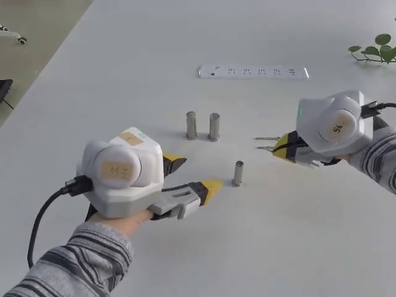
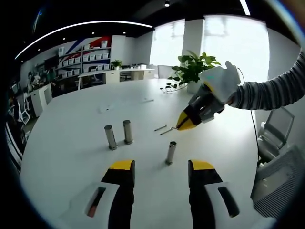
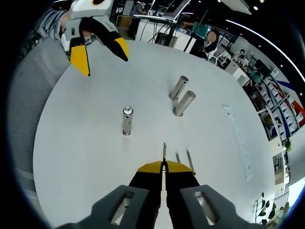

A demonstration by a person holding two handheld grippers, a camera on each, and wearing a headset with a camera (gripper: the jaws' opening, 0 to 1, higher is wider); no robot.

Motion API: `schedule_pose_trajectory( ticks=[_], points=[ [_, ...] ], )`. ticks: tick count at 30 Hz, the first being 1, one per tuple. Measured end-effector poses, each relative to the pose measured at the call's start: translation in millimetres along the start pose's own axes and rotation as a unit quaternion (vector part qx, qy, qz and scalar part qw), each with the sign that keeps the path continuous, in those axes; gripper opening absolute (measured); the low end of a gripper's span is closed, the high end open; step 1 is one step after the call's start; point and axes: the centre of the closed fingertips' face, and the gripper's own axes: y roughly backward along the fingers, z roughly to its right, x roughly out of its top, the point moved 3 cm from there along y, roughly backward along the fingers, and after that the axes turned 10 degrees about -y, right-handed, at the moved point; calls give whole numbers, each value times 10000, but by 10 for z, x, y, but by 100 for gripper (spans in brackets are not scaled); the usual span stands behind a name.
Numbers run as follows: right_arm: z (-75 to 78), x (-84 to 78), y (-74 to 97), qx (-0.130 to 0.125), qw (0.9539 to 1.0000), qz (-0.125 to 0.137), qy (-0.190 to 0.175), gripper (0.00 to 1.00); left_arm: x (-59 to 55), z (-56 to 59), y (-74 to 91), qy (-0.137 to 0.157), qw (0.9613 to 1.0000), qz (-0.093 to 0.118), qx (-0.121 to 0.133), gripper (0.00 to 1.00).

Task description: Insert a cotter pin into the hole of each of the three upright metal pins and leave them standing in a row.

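Right gripper (image 1: 278, 147) grips a cotter pin (image 1: 265, 148); three metal pins (image 1: 214, 127) stand upright on the white table (image 1: 124, 74).
Right gripper at right, jaws closed tight on the cotter pin, which sticks out leftward toward the metal pins. A second thin pin (image 1: 267, 138) lies just beyond it. Left gripper (image 1: 193, 174) at near left, jaws wide apart, nothing between them. Two metal pins stand side by side at centre, farther off. The third pin (image 1: 238, 173) stands apart, nearer and to their right, just beside the left gripper's right jaw tip, between both grippers. Power strip (image 1: 253, 72) lies at far centre.
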Motion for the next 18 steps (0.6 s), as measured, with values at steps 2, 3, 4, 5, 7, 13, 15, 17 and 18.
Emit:
schedule_pose_trajectory(
  ticks=[2,3,4,5,7,13,15,17,18],
  points=[
    [-36,62,36,-27,9999,87,59,0,38,-2,-25,-23,10000,0,-24,40],
    [-53,93,50,-30,9999,147,75,0,56,0,-35,-15,10000,6,-40,39],
    [-64,135,65,-45,9997,224,116,0,79,2,-49,28,10000,25,-65,37],
    [-80,157,78,-44,9996,251,142,0,96,0,-60,59,9999,37,-83,35],
    [-95,236,102,-59,9989,406,222,0,134,-6,-86,86,9999,57,-102,33],
    [-161,425,158,-42,9963,718,463,0,204,9,-172,385,9989,-20,-253,32],
    [-205,487,174,-19,9953,779,580,0,226,13,-188,454,9985,6,-290,31],
    [-244,547,187,-29,9935,829,776,0,244,16,-201,519,9981,12,-319,29],
    [-257,564,189,-17,9931,836,828,0,250,17,-204,551,9979,14,-329,27]
  ],
)
